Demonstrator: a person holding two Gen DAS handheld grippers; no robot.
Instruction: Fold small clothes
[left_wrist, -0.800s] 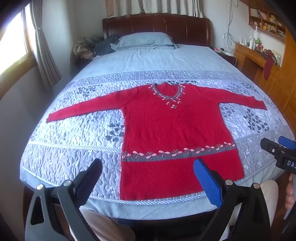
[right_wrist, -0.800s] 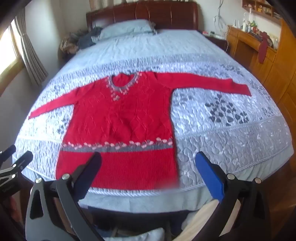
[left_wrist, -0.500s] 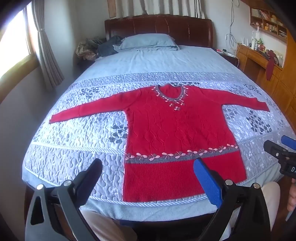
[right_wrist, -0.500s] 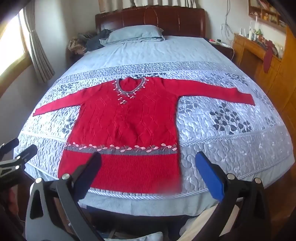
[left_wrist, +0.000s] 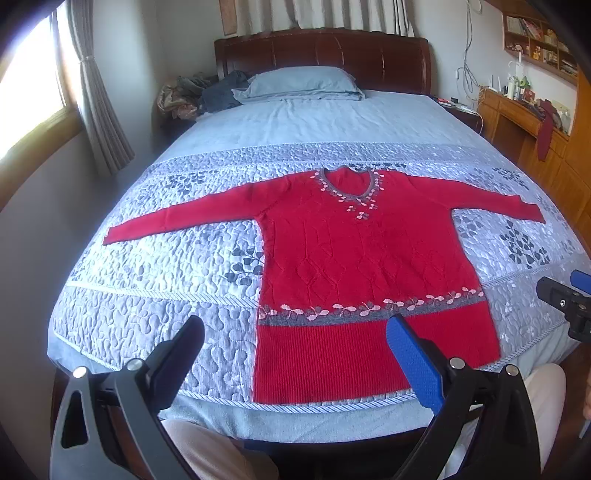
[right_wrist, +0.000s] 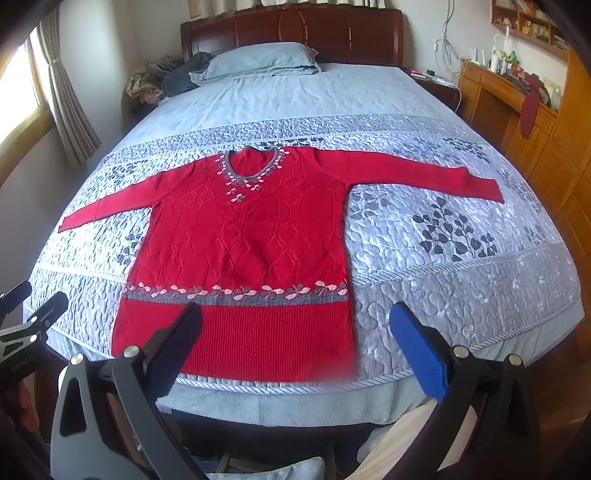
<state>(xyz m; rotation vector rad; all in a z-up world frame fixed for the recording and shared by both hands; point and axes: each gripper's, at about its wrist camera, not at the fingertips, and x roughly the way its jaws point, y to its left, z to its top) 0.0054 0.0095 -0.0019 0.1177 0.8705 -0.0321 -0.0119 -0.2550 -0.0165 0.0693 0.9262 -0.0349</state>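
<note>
A red knit sweater lies flat and face up on the bed, both sleeves spread out sideways, its hem near the bed's foot edge. It shows in the right wrist view too. My left gripper is open and empty, held above the foot of the bed near the hem. My right gripper is open and empty, over the hem's right part. Each gripper shows at the edge of the other's view: the right gripper and the left gripper.
The bed has a blue-grey quilted cover and a pillow by the wooden headboard. A pile of clothes lies at the far left. A wooden desk and cabinets stand on the right; a window with curtain is on the left.
Both grippers have tilted upward and drawn back a little, so the sweater sits lower in each view. The sweater has not moved. Both stay open.
</note>
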